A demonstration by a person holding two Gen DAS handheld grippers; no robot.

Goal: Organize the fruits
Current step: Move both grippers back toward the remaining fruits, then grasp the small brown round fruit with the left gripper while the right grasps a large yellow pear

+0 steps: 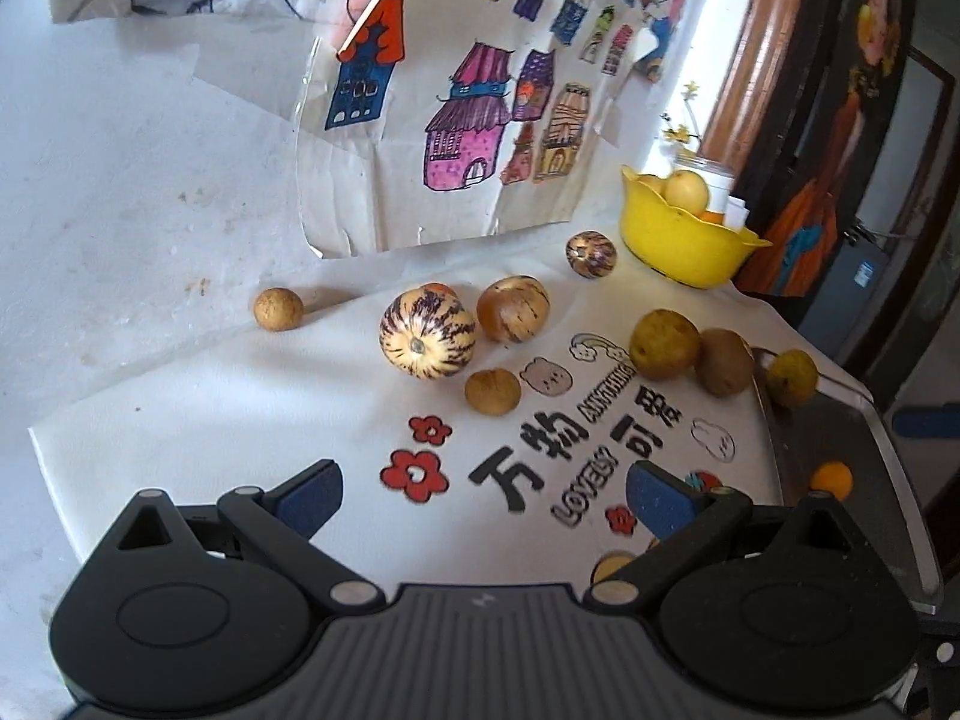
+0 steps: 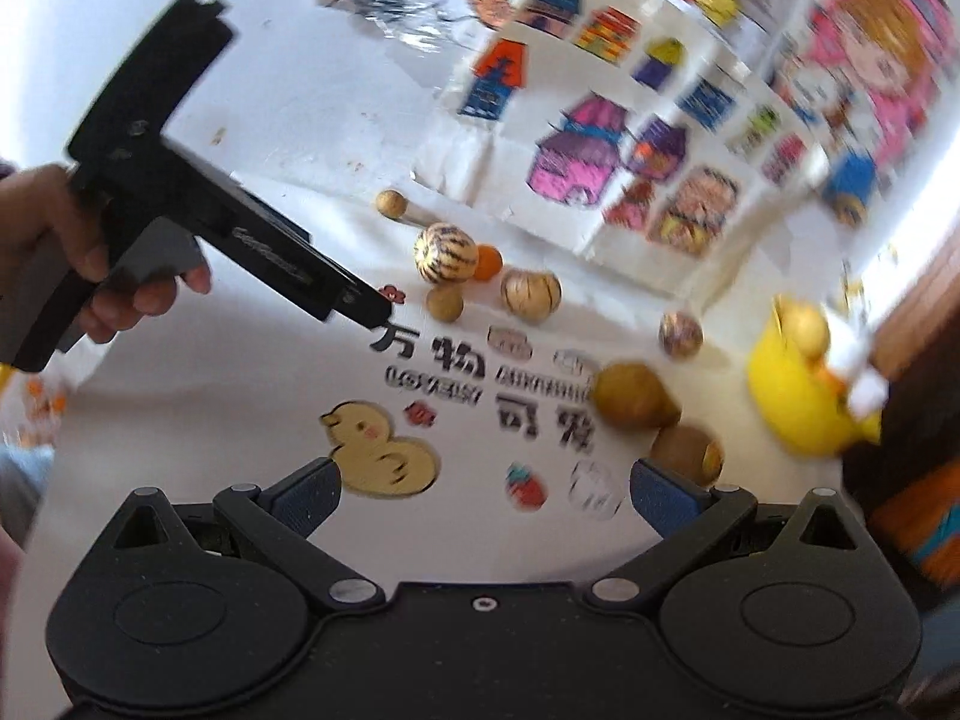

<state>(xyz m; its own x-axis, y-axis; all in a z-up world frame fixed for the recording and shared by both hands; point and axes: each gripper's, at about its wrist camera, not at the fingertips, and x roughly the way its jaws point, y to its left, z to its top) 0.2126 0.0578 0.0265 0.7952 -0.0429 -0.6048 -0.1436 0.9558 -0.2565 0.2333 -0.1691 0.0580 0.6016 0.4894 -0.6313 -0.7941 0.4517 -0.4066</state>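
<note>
**Most fruit still loose on the cloth; bowl only partly filled**

Two or three pieces of fruit, no more that I can make out, sit in the yellow bowl (image 1: pixel 684 240) at the far right edge of the table: a pale round fruit (image 1: pixel 687 189) on top and something orange beneath it. Everything else lies outside it, on the printed white cloth (image 1: pixel 240 420). I count a large striped melon-like fruit (image 1: pixel 427 334) touching a second striped one (image 1: pixel 513 308), a smaller dark-striped one (image 1: pixel 591 254) just beside the bowl, three small tan balls, one of them (image 1: pixel 278 309) off the cloth to the far left, and a brown cluster near the right edge including a kiwi (image 1: pixel 724 361). A small orange fruit (image 1: pixel 831 480) rests apart on a tray-like surface (image 1: pixel 900 480).

The left gripper (image 1: pixel 483 501) hovers above the cloth, jaws spread wide, nothing between them. The right gripper (image 2: pixel 483 498) is likewise agape and empty; its view is blurred.

Judgement: early stage. Roughly ten pieces remain to be gathered, and no pick is in hand.
</note>
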